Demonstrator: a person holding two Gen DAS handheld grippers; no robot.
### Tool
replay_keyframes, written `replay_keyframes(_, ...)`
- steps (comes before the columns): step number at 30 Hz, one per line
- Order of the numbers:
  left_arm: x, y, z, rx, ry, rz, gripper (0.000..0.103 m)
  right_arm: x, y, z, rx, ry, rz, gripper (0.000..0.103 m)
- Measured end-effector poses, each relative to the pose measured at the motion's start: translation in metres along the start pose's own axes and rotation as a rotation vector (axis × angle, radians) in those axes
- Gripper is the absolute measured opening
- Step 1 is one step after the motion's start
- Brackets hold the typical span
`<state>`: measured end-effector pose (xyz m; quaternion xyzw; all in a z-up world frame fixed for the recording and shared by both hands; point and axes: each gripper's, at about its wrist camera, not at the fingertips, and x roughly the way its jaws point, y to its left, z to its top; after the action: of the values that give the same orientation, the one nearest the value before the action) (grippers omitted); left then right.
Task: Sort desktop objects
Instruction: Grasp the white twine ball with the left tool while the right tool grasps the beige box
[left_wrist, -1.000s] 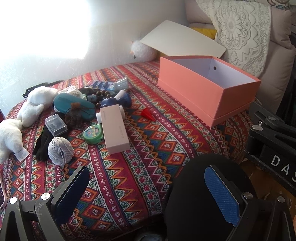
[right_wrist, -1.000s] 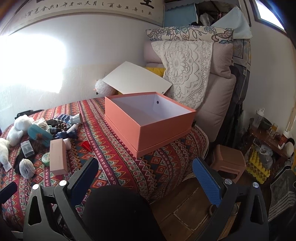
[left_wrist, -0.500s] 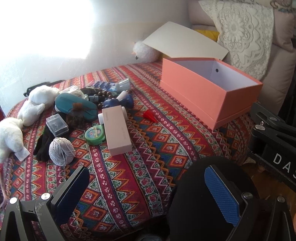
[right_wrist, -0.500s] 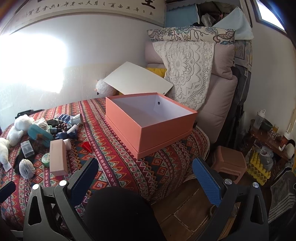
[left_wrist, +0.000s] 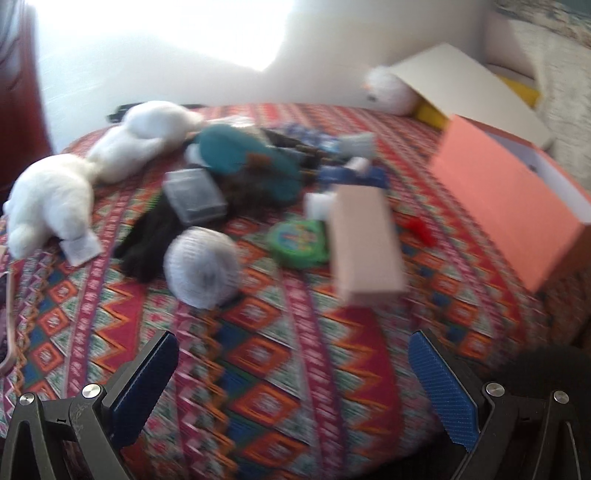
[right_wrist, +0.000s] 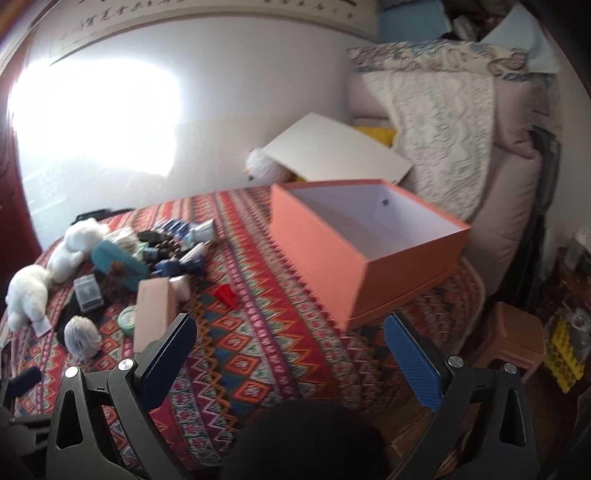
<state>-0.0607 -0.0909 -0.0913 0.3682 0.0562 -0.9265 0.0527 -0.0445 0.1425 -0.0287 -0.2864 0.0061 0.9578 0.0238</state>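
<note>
A pile of small objects lies on the patterned cloth: a pale pink box (left_wrist: 364, 240) (right_wrist: 153, 310), a white yarn ball (left_wrist: 201, 267) (right_wrist: 81, 334), a green round tin (left_wrist: 297, 242), a clear plastic case (left_wrist: 194, 194), a teal pouch (left_wrist: 247, 158), a red cone (right_wrist: 225, 295) and white plush toys (left_wrist: 51, 203). An open salmon box (right_wrist: 364, 251) (left_wrist: 509, 210) stands to the right. My left gripper (left_wrist: 291, 347) is open and empty, low over the cloth before the pile. My right gripper (right_wrist: 290, 332) is open and empty, farther back.
The box's white lid (right_wrist: 336, 151) leans against cushions behind it, with another white plush (right_wrist: 264, 168) beside it. A brown stool (right_wrist: 511, 345) and clutter stand on the floor to the right. A dark round shape (right_wrist: 306, 439) fills the bottom of the right wrist view.
My left gripper has swung left and moved in close to the pile; its view is blurred by motion. My right gripper has moved forward and tilted down toward the table.
</note>
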Motion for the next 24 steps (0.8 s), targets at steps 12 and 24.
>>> replay_keyframes(12,0.066,0.077,0.001,-0.173,-0.001,-0.035,0.102,0.107,0.094,-0.005,-0.07,0.185,0.213,0.103)
replay_keyframes(24,0.113,0.06,0.026,-0.144,-0.005,-0.015,0.101,0.171,0.131,-0.012,-0.113,0.274,0.24,0.096)
